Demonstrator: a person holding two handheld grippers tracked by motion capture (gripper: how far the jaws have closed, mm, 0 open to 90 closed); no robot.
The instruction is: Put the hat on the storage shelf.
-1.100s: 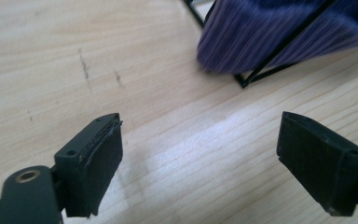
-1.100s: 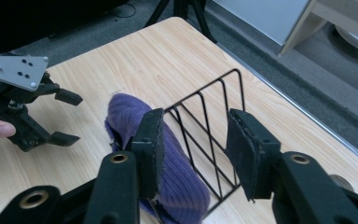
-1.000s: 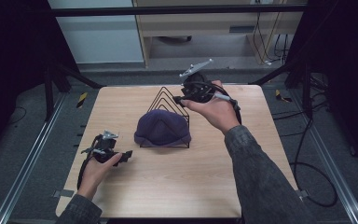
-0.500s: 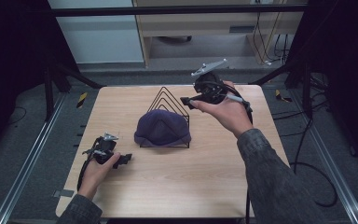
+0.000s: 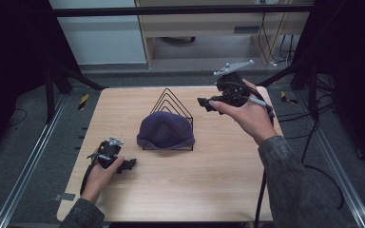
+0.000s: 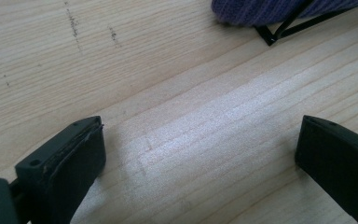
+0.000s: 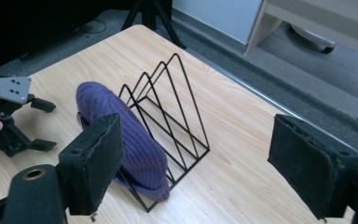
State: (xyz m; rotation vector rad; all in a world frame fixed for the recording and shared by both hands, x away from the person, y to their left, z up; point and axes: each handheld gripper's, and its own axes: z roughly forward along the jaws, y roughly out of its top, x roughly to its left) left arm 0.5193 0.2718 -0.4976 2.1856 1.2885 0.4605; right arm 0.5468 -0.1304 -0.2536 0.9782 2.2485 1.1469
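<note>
Hat [image 5: 165,132] draped on rack [image 5: 172,100], placement apparently done; I hold both grippers [image 5: 129,165] [image 5: 203,102] with fingers apart, empty, having just opened.

— What sits mid-table?
— A purple knit hat [image 5: 165,131], draped over the front of a black wire rack [image 5: 172,104] on the wooden table [image 5: 209,180].
— And the hands?
— The left gripper [image 5: 126,165] rests low on the table, near the hat's left side, apart from it. The right gripper [image 5: 204,103] is held up beside the rack's right; its jaws have just been opening, with nothing between them.
</note>
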